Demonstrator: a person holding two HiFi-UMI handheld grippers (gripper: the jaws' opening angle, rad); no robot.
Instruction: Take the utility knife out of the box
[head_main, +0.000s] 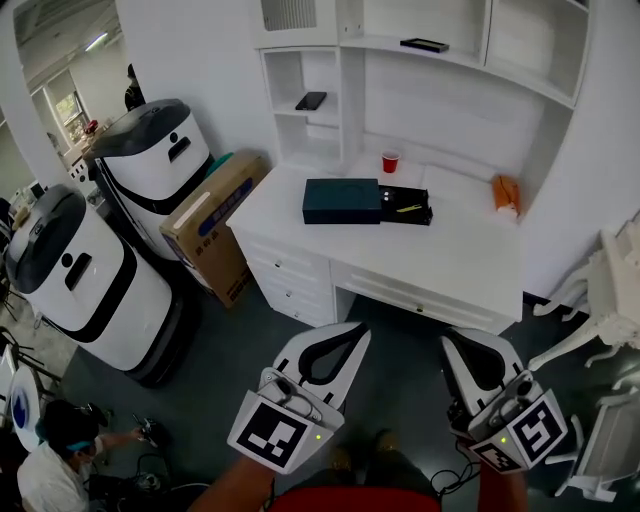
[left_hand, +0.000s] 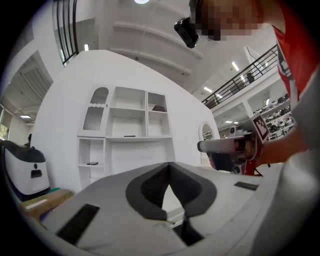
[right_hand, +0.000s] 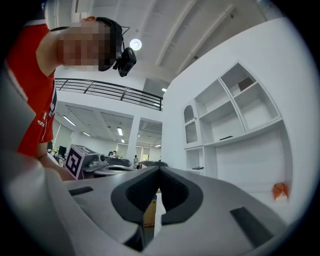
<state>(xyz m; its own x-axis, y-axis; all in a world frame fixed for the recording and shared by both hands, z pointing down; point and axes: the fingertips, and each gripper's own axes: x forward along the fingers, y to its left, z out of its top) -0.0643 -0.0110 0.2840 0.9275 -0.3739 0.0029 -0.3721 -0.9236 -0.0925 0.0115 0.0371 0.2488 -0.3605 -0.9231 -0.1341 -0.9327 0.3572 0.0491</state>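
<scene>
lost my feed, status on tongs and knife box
Left tongs, right tongs shut, empty. Yellow utility knife lies in open tray of dark teal box on white desk. Red plastic cup behind, apart.

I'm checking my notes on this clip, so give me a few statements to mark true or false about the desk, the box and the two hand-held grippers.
1. The flat dark blue box lies on the white desk. True.
2. The box's black drawer tray is pushed fully in. False: it is slid out to the right, with the yellow-green utility knife lying in it.
3. The left hand-held gripper holds the knife. False: its jaws are together on nothing, short of the desk.
4. A red plastic cup stands upright on the desk behind the box. True.
5. The right hand-held gripper is shut and empty. True.
</scene>
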